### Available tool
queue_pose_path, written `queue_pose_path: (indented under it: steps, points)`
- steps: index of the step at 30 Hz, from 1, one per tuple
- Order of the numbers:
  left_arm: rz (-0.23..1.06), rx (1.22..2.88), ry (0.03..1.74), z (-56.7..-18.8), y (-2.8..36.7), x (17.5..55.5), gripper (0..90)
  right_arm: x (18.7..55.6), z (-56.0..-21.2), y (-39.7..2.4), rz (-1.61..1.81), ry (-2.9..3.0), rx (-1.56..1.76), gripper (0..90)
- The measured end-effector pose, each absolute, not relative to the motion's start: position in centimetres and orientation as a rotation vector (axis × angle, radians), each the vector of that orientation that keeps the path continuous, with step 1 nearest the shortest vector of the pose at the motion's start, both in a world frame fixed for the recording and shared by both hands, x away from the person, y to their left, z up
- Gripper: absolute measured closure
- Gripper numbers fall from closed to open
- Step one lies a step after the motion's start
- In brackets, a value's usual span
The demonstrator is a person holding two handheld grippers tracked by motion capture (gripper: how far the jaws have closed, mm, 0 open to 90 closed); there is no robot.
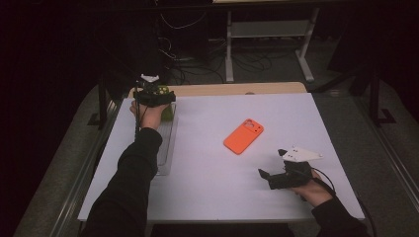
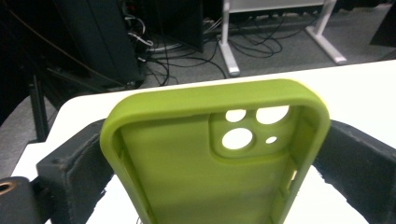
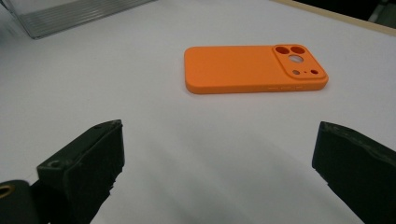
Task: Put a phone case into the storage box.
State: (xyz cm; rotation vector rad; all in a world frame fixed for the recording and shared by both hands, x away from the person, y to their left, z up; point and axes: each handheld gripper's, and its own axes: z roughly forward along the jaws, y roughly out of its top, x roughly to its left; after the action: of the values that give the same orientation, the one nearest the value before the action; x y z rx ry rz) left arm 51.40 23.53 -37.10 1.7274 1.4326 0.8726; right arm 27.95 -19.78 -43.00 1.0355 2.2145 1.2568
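A person works at a white worktop (image 1: 212,163) with a gripper in each hand. At ten o'clock, the left gripper (image 1: 157,97) holds a green phone case (image 2: 215,154) upright between wide-spread jaws that press its long edges, above a clear tray (image 1: 167,148), likely to lower it in. Near centre lies an orange phone case (image 1: 243,136), face down. At four o'clock, the right gripper (image 1: 271,174) rests low, jaws wide open and empty, aimed at it, probably the next pick.
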Motion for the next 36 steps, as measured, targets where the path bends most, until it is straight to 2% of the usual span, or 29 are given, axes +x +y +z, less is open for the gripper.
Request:
queue_pose_path:
  steps: [20,36]
  points:
    - [0.735,1.782,1.291,-33.2,24.3,47.9,0.0,28.0,-43.1,-19.6,1.25,2.221,1.05,1.5]
    - [0.515,1.931,0.965,-32.1,21.0,42.8,0.0,28.2,-43.1,-19.4,1.251,2.219,1.051,1.5]
